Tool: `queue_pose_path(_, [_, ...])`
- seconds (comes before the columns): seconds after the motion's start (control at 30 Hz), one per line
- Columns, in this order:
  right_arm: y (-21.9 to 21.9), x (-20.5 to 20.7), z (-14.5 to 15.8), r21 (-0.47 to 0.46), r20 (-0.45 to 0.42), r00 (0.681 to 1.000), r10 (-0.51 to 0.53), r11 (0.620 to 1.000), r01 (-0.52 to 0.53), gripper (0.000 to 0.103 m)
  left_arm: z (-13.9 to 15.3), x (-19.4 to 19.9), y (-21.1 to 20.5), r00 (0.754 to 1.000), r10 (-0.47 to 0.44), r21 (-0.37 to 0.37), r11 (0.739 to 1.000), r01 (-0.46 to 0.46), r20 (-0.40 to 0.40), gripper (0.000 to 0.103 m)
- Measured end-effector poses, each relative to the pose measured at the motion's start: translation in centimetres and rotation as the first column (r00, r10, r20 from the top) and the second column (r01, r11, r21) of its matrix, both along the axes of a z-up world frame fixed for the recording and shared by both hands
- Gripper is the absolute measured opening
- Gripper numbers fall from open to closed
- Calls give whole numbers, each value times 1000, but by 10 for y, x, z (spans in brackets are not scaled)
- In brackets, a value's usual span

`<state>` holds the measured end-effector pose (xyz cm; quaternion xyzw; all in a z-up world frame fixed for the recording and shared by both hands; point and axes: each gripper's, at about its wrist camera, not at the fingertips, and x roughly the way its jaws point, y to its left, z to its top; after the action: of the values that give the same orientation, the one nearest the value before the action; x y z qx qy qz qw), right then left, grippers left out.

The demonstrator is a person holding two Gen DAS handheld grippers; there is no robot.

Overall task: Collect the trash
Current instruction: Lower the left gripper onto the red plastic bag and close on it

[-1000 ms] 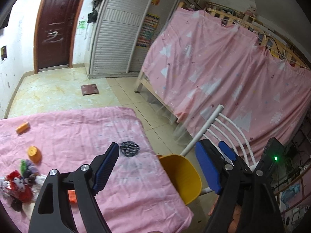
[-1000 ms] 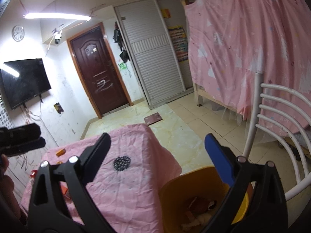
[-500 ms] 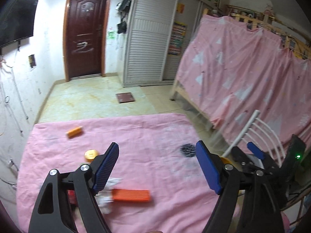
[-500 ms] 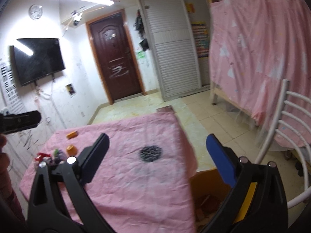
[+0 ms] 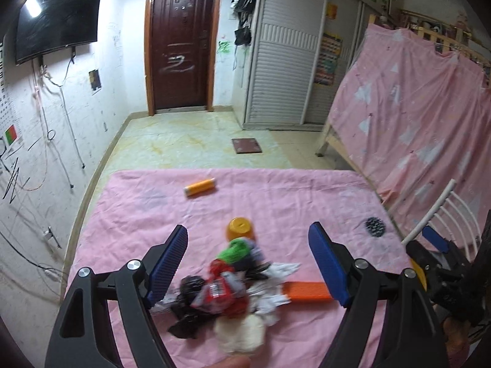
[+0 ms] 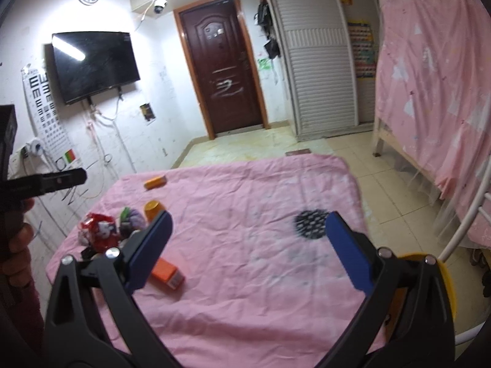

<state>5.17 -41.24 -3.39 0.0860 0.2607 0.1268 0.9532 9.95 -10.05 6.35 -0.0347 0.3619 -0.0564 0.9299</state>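
You've swung left gripper (image 5: 248,263) from table edge back over trash pile (image 5: 227,288); jaws wide apart, nothing held, pile between them. Right gripper (image 6: 247,245) spread too, empty; pile left of it, yellow bin (image 6: 446,279) at right.

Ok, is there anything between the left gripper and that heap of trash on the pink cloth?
Nothing visible. The left gripper is open, with the trash pile lying directly between and below its fingers on the pink cloth. The orange box sits at the pile's right edge, beside it.
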Motion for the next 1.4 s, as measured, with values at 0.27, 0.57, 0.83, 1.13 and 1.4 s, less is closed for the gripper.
queue_pose_path(0.27, [33, 6, -7, -5, -29, 996, 82, 997, -82, 96, -26, 3, 28, 998, 18, -10, 1000, -18, -54, 65])
queue_pose_path(0.57, [60, 13, -15, -21, -63, 990, 128, 991, -130, 96, -53, 5, 34, 994, -4, -11, 1000, 3, -112, 56])
queue_pose_path(0.83, [77, 14, -19, -27, -78, 983, 165, 986, -167, 96, -65, 7, 27, 989, -74, -42, 997, 69, -126, 40])
queue_pose_path(1.13, [92, 17, -23, -32, -99, 976, 193, 980, -197, 96, -74, 8, 28, 986, -102, -59, 994, 95, -130, 12])
queue_pose_path(1.4, [115, 27, -23, -40, -113, 965, 236, 969, -242, 96, -47, -3, 53, 997, -73, -114, 991, 69, -32, 12])
